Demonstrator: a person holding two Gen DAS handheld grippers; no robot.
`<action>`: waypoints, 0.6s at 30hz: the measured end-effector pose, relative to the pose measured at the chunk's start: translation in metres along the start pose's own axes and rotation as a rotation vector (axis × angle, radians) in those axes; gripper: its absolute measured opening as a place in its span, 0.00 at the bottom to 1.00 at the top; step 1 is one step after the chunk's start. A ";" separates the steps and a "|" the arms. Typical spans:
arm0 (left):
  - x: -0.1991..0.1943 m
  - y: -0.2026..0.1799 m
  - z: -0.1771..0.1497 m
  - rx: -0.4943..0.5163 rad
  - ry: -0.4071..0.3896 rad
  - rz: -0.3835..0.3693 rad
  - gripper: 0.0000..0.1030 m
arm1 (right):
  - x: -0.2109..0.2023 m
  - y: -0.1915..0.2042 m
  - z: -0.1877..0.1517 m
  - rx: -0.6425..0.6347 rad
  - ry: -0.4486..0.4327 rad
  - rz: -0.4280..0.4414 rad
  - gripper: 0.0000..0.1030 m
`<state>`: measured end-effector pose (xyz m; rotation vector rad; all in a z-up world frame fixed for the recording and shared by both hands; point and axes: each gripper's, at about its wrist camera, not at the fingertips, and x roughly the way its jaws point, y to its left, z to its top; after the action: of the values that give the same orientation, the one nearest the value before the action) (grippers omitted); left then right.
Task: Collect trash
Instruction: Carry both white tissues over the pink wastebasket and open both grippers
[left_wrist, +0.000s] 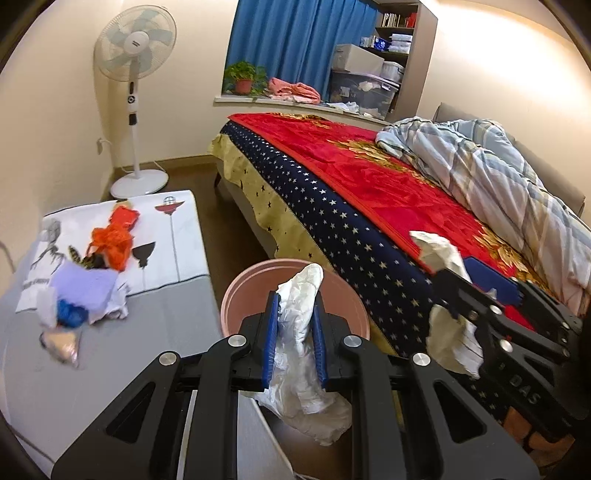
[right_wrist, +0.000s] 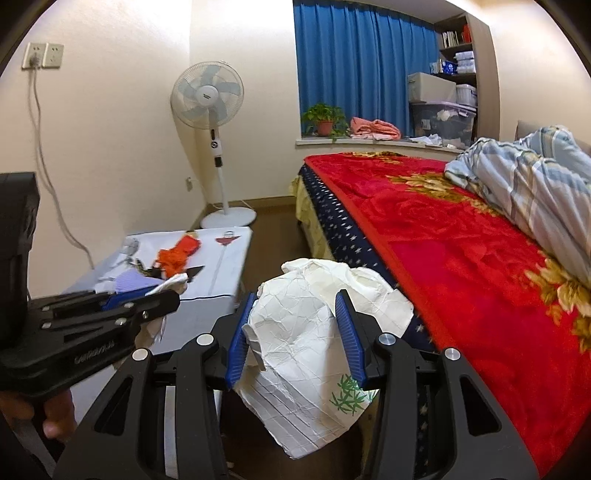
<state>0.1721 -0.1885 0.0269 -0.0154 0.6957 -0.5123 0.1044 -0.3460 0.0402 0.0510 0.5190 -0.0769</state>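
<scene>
Occupying the right half of both views: bed (left_wrist: 369, 192) under a red blanket, with a striped quilt (left_wrist: 480, 166) bunched at the upper right. At left of frame: low table (left_wrist: 110, 332) under a printed cloth, carrying a scatter of loose scraps (left_wrist: 92, 273) in orange, lilac and blue, evidently trash not yet collected. Between table and bed, at lower centre of the left wrist view: pink bin (left_wrist: 236, 295), open mouth upward, standing on the floor. Clamped in the left gripper (left_wrist: 295, 332): crumpled white plastic wrapper (left_wrist: 299, 306), long axis running along the fingers, upper end reaching over the near rim of the bin, lower end trailing below the pads. Clamped in the right gripper (right_wrist: 295, 325): wad of creased white paper (right_wrist: 295, 332) with a green leaf print at its lower right, jaws set wider and pressing on both flanks. Deciding relation: bin directly ahead of and below the left gripper, so left hand nearer by a clear margin; right gripper, seen at right of the left wrist view, offset toward the bed edge and requiring travel toward frame left to reach the rim. Bin hidden behind the paper in the right wrist view.
</scene>
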 end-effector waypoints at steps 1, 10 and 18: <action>0.008 0.001 0.004 0.001 0.003 -0.007 0.17 | 0.008 -0.002 0.002 -0.006 0.007 -0.008 0.43; 0.074 0.015 0.008 -0.014 0.067 -0.007 0.17 | 0.079 -0.011 0.006 -0.004 0.074 0.005 0.45; 0.113 0.020 0.010 -0.017 0.108 -0.008 0.19 | 0.111 -0.011 0.004 -0.023 0.091 -0.020 0.52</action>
<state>0.2606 -0.2242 -0.0382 -0.0067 0.8057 -0.5173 0.2016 -0.3635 -0.0114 0.0275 0.6115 -0.0882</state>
